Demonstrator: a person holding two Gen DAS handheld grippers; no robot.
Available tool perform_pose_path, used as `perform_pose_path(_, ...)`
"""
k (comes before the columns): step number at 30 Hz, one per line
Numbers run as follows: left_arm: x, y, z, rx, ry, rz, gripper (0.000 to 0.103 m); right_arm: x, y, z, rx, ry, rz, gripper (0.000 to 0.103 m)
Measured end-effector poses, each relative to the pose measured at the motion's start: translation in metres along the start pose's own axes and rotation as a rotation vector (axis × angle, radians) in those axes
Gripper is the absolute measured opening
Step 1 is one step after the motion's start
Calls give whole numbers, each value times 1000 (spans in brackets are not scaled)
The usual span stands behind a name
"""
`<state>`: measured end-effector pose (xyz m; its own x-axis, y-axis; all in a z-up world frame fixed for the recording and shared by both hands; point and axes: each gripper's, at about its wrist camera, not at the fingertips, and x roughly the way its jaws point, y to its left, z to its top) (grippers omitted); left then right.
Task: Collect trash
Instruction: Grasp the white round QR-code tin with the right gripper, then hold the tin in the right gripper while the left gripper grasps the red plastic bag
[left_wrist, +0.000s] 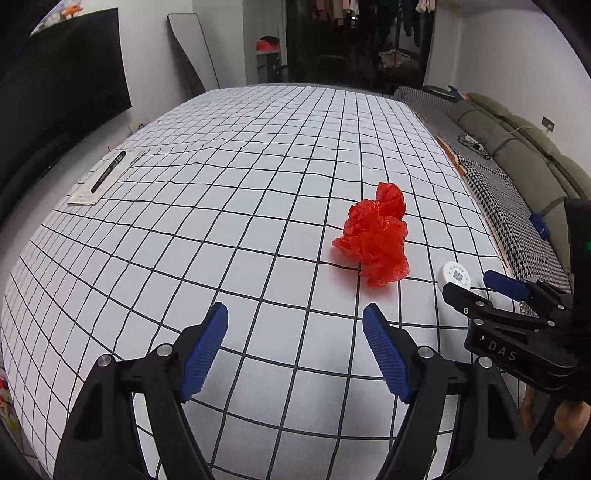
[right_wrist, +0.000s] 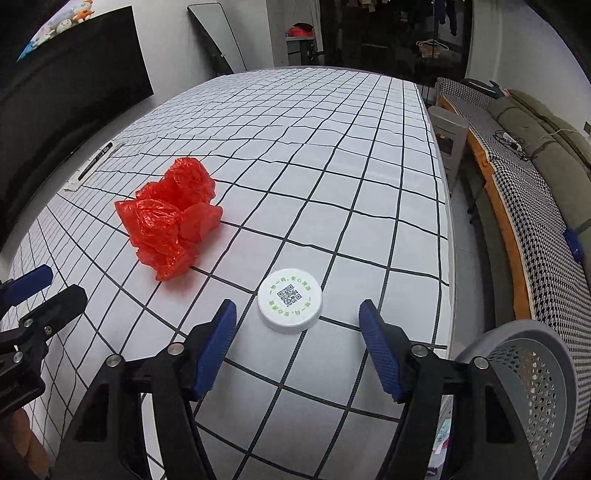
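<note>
A crumpled red plastic bag (left_wrist: 375, 240) lies on the checked tablecloth, ahead and right of my open, empty left gripper (left_wrist: 295, 317). It also shows in the right wrist view (right_wrist: 170, 218), to the left. A white round lid with a QR code (right_wrist: 290, 300) lies flat just ahead of my open, empty right gripper (right_wrist: 297, 314), between its fingers' line. The lid shows small in the left wrist view (left_wrist: 455, 275), partly behind the right gripper (left_wrist: 476, 291).
A grey perforated waste basket (right_wrist: 535, 376) stands off the table's right edge. A black pen on paper (left_wrist: 109, 171) lies at the far left. A sofa with a houndstooth cover (right_wrist: 535, 229) runs along the right. The checked table (left_wrist: 258, 184) stretches ahead.
</note>
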<state>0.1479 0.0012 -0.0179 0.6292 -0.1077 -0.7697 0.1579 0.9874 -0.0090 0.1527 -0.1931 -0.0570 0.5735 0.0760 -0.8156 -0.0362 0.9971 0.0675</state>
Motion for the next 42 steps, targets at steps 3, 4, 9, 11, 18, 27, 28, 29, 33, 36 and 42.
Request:
perform_pose_path(3, 4, 0, 0, -2, 6, -3, 74, 7, 0, 1, 1, 13, -2, 61)
perform_pose_path(4, 5, -1, 0, -1, 8, -3, 74, 8, 0, 1, 1, 17, 0, 60)
perform_pose_path(9, 9, -3, 1, 2, 18, -4, 74, 12, 6, 4, -35, 11, -28, 42)
perform_pose_path(11, 10, -5, 3, 5, 21, -3, 74, 13, 7, 6, -46, 8, -37, 39)
perform_pose_path(18, 17, -14, 9, 15, 35, -8, 74, 5, -3, 4, -1, -19, -7, 38)
perform_pose_path(27, 29, -34, 24, 32, 44, -21, 74, -27, -23, -7, 76, -64, 31, 38)
perform_pose_path(28, 31, -37, 26, 33, 44, -25, 74, -30, -24, -9, 83, -70, 33, 38)
perform_pose_path(29, 33, -40, 28, 36, 44, -28, 74, -34, -27, -11, 92, -74, 37, 39)
perform_pose_path(33, 40, -54, 34, 58, 33, -24, 74, -45, -35, -19, 119, -85, 42, 39)
perform_pose_path(36, 52, -61, 39, 68, 41, -15, 74, -50, -42, -25, 137, -86, 45, 39)
perform_pose_path(42, 71, -62, 46, 53, 68, -11, 56, -54, -47, -36, 155, -78, 44, 39)
